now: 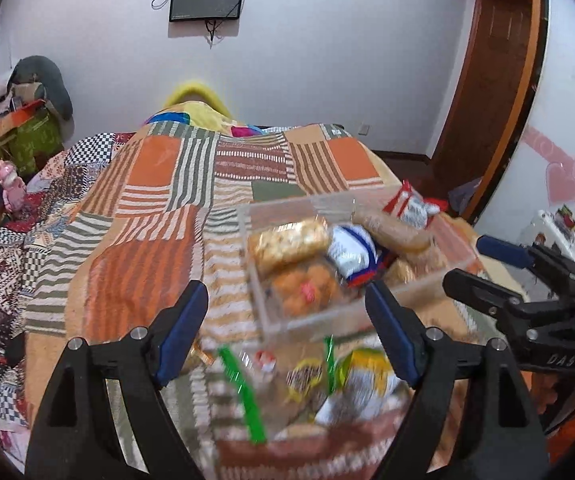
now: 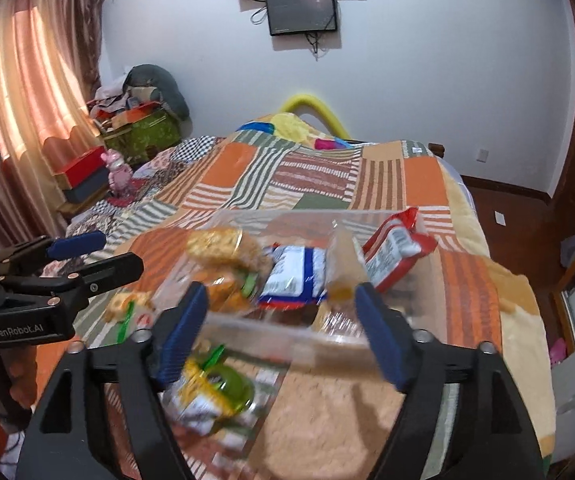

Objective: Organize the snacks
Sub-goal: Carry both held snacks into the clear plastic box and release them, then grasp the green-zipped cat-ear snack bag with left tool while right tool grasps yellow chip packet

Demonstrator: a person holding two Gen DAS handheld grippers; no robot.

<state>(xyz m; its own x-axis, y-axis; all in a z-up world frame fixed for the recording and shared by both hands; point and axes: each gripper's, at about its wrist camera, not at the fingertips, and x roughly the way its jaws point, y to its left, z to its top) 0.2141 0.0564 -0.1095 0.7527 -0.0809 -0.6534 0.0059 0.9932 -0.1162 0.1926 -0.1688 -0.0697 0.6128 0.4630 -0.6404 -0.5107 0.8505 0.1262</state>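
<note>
A clear plastic box point(image 1: 271, 320) sits on the patchwork bedspread, also in the right wrist view point(image 2: 327, 344). It holds several snacks: a golden cracker pack point(image 1: 287, 244), a blue-and-white packet point(image 1: 353, 250) and a brown roll point(image 1: 391, 230). A red-and-white packet point(image 2: 397, 246) leans at its far right corner. Loose green-and-yellow packets point(image 1: 351, 380) lie in front of the box. My left gripper point(image 1: 287, 328) is open and empty above them. My right gripper point(image 2: 281, 328) is open and empty over the box's near wall.
The bed point(image 2: 307, 176) fills the middle. Its right edge drops to a wooden floor point(image 2: 519, 216). Boxes and a pink toy point(image 2: 117, 172) stand at the left by the curtain. A wooden door point(image 1: 487, 92) is at the right.
</note>
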